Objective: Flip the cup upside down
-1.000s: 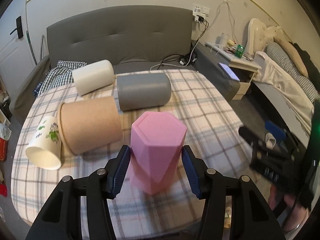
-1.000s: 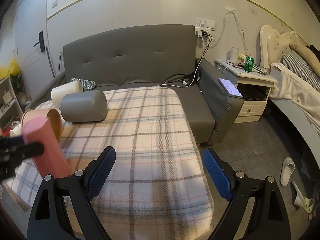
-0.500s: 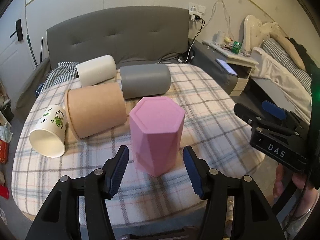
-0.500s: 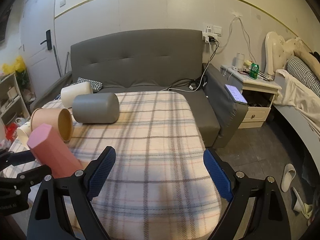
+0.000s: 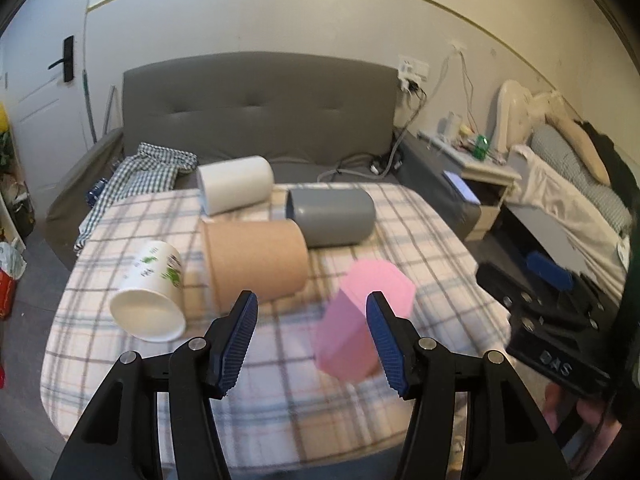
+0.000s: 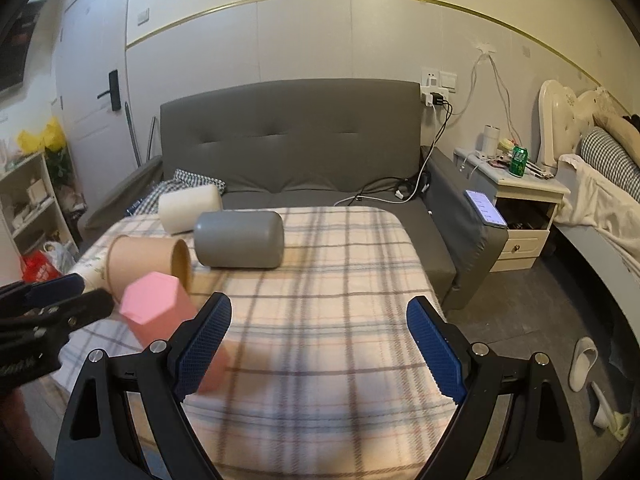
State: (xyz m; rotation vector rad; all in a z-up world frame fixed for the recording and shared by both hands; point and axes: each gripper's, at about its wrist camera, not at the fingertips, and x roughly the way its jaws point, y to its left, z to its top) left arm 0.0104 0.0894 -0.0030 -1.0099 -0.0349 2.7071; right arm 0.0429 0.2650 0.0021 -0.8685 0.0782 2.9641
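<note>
Pink cup [image 5: 362, 320] sits base-up on the plaid table [image 5: 436, 240], just right of left gripper [image 5: 312, 336]. Both tongs, incl right gripper [image 6: 320, 344], wide apart & empty. Looks light, stiff plastic imo; grab the flat sides.

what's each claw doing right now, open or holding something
Left claw: open, holding nothing; the pink cup stands closed end up on the table, beside its right finger.
Right claw: open, holding nothing.
</note>
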